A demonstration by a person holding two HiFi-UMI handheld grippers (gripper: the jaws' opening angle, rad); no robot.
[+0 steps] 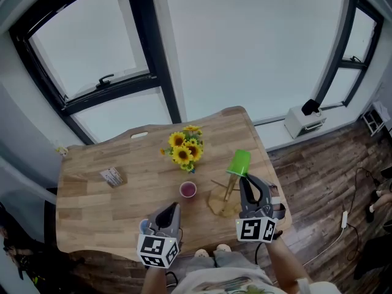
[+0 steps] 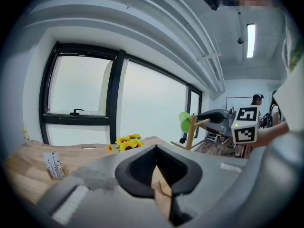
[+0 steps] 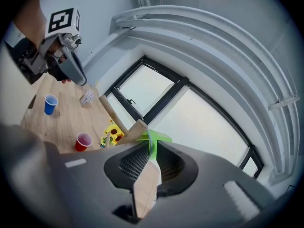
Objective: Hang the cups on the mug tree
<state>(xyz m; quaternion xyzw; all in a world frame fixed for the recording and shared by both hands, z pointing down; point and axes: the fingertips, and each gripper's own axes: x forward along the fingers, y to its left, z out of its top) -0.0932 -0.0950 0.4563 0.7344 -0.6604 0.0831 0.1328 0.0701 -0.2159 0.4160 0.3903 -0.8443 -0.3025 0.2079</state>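
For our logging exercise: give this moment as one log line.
right gripper: open round green cup at mug tree | left gripper: shut, empty | red cup: on table

The left gripper [image 1: 174, 207] and right gripper [image 1: 244, 180] share grey moulded bodies with dark ribbed pads [image 3: 134, 163]; each carries a white cube [image 1: 157, 250] printed with black square markers. The person wears a pale top [image 1: 233, 284] with greenish print

The wooden table [image 1: 92, 207] carries sunflowers [image 1: 185, 148], a red cup [image 1: 188, 190], a blue cup [image 1: 144, 226] near its front edge, a mug tree [image 1: 222, 202] and a packet [image 1: 113, 177].
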